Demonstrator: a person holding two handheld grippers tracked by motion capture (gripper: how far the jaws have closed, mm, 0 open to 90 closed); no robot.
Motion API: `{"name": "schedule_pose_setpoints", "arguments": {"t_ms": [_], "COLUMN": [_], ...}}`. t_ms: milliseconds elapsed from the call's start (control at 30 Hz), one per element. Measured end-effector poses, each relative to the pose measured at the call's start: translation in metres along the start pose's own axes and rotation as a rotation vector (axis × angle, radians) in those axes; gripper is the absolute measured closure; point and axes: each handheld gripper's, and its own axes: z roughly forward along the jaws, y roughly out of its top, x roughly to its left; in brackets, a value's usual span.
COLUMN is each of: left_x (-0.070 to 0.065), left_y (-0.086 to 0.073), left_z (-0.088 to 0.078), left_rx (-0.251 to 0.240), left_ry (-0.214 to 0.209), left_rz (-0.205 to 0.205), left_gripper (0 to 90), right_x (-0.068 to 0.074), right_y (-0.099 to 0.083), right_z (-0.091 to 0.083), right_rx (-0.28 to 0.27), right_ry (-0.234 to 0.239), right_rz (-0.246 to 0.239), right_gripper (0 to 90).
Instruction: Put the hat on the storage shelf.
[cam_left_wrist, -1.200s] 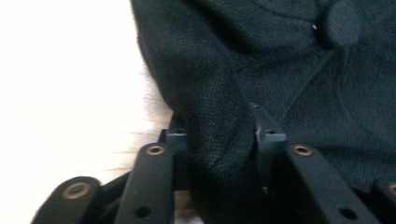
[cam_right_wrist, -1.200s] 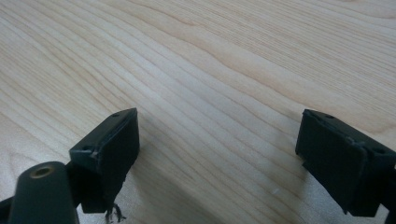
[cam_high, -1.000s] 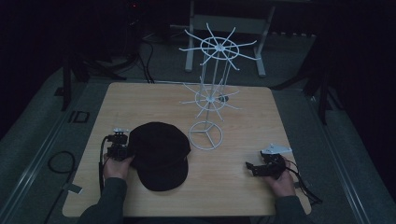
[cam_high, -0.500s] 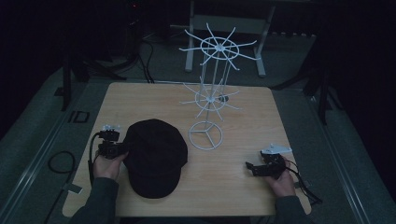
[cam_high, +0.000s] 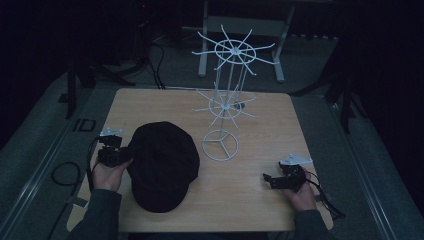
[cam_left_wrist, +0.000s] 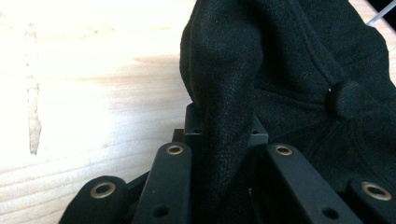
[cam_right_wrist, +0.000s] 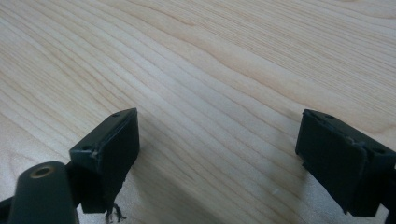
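Left gripper (cam_high: 120, 155): its jaws are pinching a fold of the black cap's (cam_high: 162, 165) edge between them.
Black cap: lying crown-up on the wooden table (cam_high: 260, 125), left of centre, just beside the white wire rack's (cam_high: 227, 100) ring base.
Right gripper (cam_high: 272, 181): resting near the table's right front edge, well apart from the cap, its jaws standing spread over bare wood.
Wire rack: standing upright, its spokes holding nothing.

left hand-held gripper (cam_high: 125, 154): lower left of high view, hand (cam_high: 105, 175) behind it, jaws pinched on cap (cam_high: 162, 165) fabric | right hand-held gripper (cam_high: 268, 180): lower right of high view, low over worktop (cam_high: 260, 130), jaws wide apart, nothing between
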Motion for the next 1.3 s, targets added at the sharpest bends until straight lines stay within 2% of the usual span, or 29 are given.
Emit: {"name": "schedule_pose_setpoints", "arguments": {"t_ms": [300,700,1300], "left_x": [-0.003,-0.002,0.000], "left_y": [0.009,0.018,0.031], "left_z": [-0.018,-0.030,-0.044], "left_rx": [-0.056,-0.094,-0.135], "left_ry": [-0.040,-0.077,-0.095], "left_rz": [0.021,0.028,0.036], "left_gripper": [79.2,79.1,78.7], "right_x": [0.000,0.000,0.000], "right_y": [0.000,0.000,0.000], "right_z": [0.000,0.000,0.000], "right_rx": [0.000,0.000,-0.001], "right_ry": [0.000,0.001,0.001], "right_rz": [0.000,0.000,0.000], "right_gripper": [13.4,13.4,13.4]}}
